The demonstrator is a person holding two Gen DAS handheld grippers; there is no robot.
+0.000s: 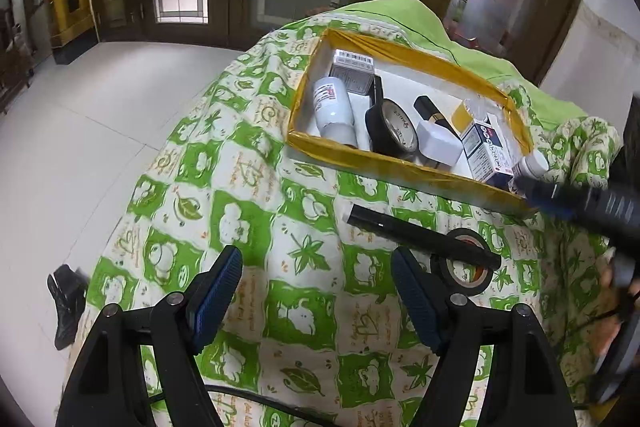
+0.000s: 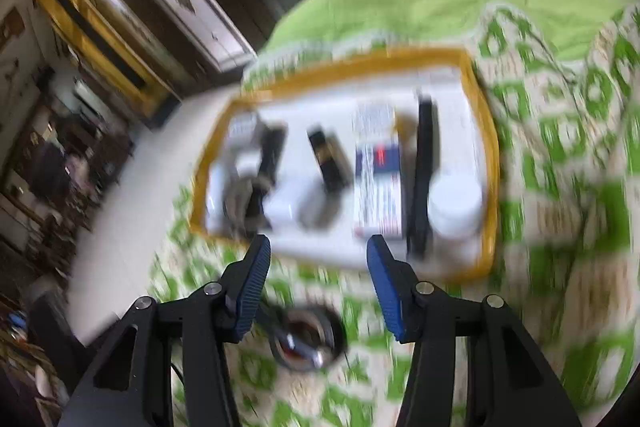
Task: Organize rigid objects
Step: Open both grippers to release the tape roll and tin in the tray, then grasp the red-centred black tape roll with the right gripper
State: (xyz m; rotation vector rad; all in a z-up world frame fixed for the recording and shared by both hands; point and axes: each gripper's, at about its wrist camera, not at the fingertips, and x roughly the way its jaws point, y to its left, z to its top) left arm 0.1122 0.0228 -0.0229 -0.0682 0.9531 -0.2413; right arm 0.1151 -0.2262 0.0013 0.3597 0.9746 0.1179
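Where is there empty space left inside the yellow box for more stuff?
In the yellow box, bare white floor shows behind the tape roll and dark tube, toward the far wall. The near side is crowded, white bottle to blue carton.

Both wrist views look steeply down, close over the patterned cloth (image 1: 248, 227), sharing the yellow-rimmed box (image 2: 490, 163).

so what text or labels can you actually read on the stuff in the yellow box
None can be quoted with confidence.
Grey carton: barcode sticker, digits too small.
White cylindrical bottle: red-and-black label, too small.
Blue-and-white carton: script print, unreadable.
Black tape roll: core lettering too small.
Right wrist view: all blurred.
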